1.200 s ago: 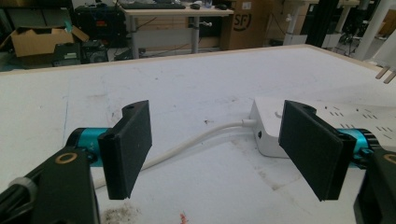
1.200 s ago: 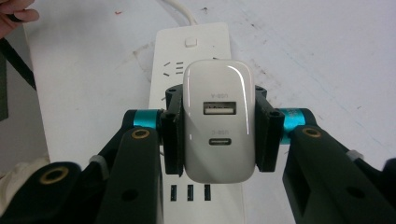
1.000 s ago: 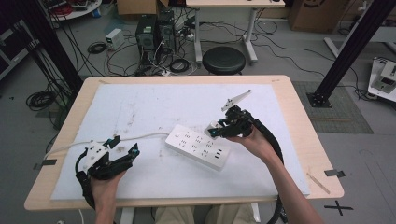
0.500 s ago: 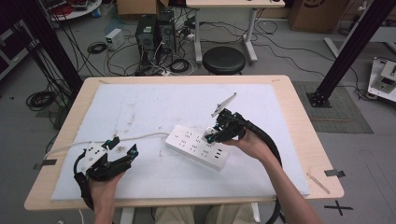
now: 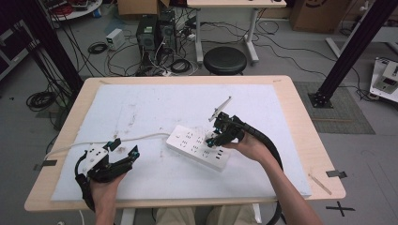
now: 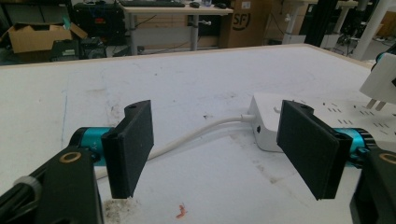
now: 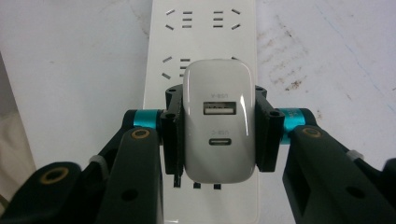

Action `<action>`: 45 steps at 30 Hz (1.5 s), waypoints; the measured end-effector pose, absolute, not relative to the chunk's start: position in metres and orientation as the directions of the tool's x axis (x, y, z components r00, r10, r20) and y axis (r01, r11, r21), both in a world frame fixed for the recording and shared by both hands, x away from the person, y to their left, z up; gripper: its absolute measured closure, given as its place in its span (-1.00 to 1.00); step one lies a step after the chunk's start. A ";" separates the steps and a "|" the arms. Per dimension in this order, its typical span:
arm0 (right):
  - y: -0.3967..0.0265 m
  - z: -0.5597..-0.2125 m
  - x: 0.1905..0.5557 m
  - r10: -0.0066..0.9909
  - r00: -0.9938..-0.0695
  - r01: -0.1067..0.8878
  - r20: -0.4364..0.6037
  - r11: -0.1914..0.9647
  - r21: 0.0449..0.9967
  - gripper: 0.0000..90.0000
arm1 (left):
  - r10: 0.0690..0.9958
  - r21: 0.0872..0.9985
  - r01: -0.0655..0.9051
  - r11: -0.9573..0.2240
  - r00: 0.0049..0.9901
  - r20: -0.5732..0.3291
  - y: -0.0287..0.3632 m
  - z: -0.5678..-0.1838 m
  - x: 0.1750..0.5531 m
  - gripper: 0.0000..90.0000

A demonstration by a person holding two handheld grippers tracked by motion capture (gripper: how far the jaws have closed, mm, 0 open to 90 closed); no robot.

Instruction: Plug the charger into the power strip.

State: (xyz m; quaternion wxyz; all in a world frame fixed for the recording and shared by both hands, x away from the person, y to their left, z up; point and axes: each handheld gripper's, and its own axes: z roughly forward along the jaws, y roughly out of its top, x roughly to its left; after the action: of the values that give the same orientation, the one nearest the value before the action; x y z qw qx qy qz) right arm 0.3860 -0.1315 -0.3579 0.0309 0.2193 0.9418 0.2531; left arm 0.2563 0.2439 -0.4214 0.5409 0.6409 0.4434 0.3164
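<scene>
A white power strip lies on the white mat near the table's middle, its cable running off to the left. My right gripper is shut on a white USB charger, pads pressing its two sides. The charger hangs just above the power strip, and its prongs point down at the sockets. In the left gripper view the charger shows at the far right with bare prongs over the strip. My left gripper rests open at the front left, with nothing but the cable beyond its jaws.
The white mat covers most of the wooden table. A strip of tape sits at the table's right front corner. A black stool and computer gear with cables stand on the floor beyond the far edge.
My right gripper has carried the charger a little to the left and nearer, over the power strip. The left gripper has stayed where it was.
</scene>
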 end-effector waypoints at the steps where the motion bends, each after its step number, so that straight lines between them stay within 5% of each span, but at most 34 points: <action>1: -0.131 -0.358 0.386 0.428 -0.903 0.397 0.052 0.778 0.487 0.40 | 0.911 0.974 0.225 -0.017 0.405 -0.077 0.244 -0.421 0.256 -0.39; 28: -0.116 -0.369 0.399 0.438 -0.897 0.430 0.057 0.834 0.345 0.41 | 0.911 0.973 0.232 -0.022 0.406 -0.076 0.243 -0.423 0.253 -0.37; 35: -0.121 -0.372 0.395 0.454 -0.889 0.439 0.060 0.808 0.393 0.41 | 0.912 0.971 0.239 -0.015 0.402 -0.085 0.244 -0.423 0.253 -0.36; 45: -0.114 -0.370 0.396 0.434 -0.900 0.419 0.035 0.841 0.341 0.42 | 0.905 0.970 0.240 -0.039 0.419 -0.068 0.237 -0.424 0.253 -0.35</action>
State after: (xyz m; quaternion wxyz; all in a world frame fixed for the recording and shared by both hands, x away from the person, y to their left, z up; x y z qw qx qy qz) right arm 0.3960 -0.1136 -0.3703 0.0220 0.2224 0.9593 0.1726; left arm 0.2527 0.2368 -0.4244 0.5354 0.6502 0.4404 0.3107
